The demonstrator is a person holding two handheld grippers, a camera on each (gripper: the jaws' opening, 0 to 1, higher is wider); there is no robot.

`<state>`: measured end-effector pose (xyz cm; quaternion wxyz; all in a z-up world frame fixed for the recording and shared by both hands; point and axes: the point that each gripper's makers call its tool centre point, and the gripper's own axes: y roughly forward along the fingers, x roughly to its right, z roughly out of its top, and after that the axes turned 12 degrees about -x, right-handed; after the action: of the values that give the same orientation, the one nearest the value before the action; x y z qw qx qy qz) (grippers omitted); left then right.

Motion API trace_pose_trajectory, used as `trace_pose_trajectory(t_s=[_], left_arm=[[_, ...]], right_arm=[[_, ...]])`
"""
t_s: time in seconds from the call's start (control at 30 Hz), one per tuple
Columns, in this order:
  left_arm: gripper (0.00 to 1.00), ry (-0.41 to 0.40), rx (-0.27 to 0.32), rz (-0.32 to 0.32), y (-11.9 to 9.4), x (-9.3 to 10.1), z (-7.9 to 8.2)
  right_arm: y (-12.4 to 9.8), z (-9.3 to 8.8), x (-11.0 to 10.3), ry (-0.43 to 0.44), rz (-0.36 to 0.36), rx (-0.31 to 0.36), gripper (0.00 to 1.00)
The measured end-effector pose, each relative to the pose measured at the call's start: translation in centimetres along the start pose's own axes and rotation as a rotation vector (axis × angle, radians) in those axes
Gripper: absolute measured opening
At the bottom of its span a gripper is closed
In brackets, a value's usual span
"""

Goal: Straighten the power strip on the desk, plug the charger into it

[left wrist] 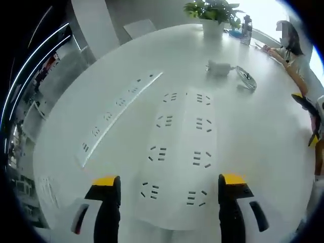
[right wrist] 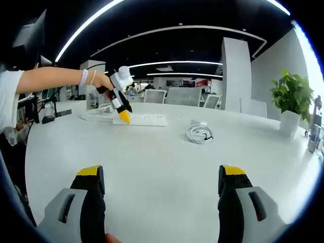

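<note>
A wide white power strip [left wrist: 178, 147] with two rows of sockets lies on the white desk [left wrist: 253, 142], right under my left gripper [left wrist: 169, 181]. That gripper is open, with nothing between its jaws. A narrow, long power strip [left wrist: 121, 107] lies askew to the left of the wide one. Farther off rests the white charger [left wrist: 218, 67] with its coiled cable [left wrist: 246, 79]. My right gripper [right wrist: 162, 173] hovers open over bare desk. Ahead of it lie the charger and coil [right wrist: 199, 132], and the left gripper [right wrist: 121, 105], held by a hand, hangs over the power strip [right wrist: 140, 120].
A potted plant [left wrist: 212, 14] and a bottle [left wrist: 246, 28] stand at the desk's far edge, where a person [left wrist: 291, 50] sits. The right gripper [left wrist: 310, 119] pokes in at the right. Chairs [right wrist: 185, 96] and a white pillar [right wrist: 235, 76] stand beyond the desk.
</note>
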<state>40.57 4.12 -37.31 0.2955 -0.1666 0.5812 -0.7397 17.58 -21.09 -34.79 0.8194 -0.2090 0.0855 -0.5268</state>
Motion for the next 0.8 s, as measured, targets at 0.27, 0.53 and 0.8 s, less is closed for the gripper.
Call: trace_pose_trajectory(t_s=[0.27,0.53,0.8], left_arm=[[0.78,-0.012,-0.018,-0.014,0.2,1.9,-1.2],[0.70,-0.028,-0.024,-0.051,0.5,2.6,-1.4],[0.69,-0.028,-0.031,-0.060,0.6,2.5,-1.4]], right_arm=[[-0.2,0.3,-0.1,-0.003,-0.002,0.007,0.93],[-0.1,0.4,-0.1,0.002,0.000,0.010,0.93],[0.1,0.3,-0.3,0.002,0.005,0.006,0.93]])
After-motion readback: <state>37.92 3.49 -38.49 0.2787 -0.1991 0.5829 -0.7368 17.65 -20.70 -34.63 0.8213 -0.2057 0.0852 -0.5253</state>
